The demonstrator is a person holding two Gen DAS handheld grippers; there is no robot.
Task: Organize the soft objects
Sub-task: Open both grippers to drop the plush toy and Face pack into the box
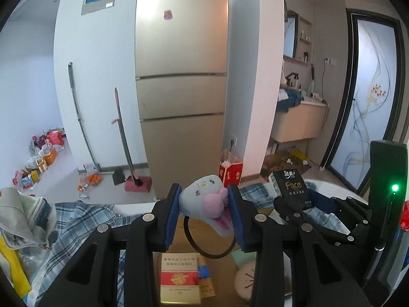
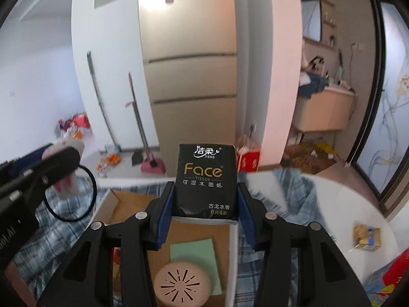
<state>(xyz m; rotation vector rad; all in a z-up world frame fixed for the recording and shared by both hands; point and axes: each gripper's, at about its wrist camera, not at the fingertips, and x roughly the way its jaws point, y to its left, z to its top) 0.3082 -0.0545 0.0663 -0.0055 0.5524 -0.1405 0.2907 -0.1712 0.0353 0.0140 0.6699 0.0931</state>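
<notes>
Blue-padded jaws of the left gripper (image 1: 204,199) clamp one pale plush hair tie (image 1: 204,197) with a pink puff, its black elastic loop (image 1: 209,240) hanging free below the pads. To its right, the right gripper (image 2: 205,199) squeezes one black tissue pack (image 2: 205,179), held upright between its pads.

Beneath both grippers sits one open cardboard box (image 2: 127,199). Under the right gripper it holds one round pink disc (image 2: 182,284) lying on one green pad (image 2: 194,255); under the left gripper lie one red-and-gold carton (image 1: 180,278) and, touching its right side, one slim blue-and-gold pack (image 1: 205,281).

Around the box spreads plaid blue cloth (image 1: 84,220) on a white table (image 2: 332,204). One yellow packet (image 2: 366,236) lies well right of the right gripper, near the table's curved edge; the bare tabletop there is the freest space. Left of the left gripper, piled clothing (image 1: 20,215) crowds the edge.
</notes>
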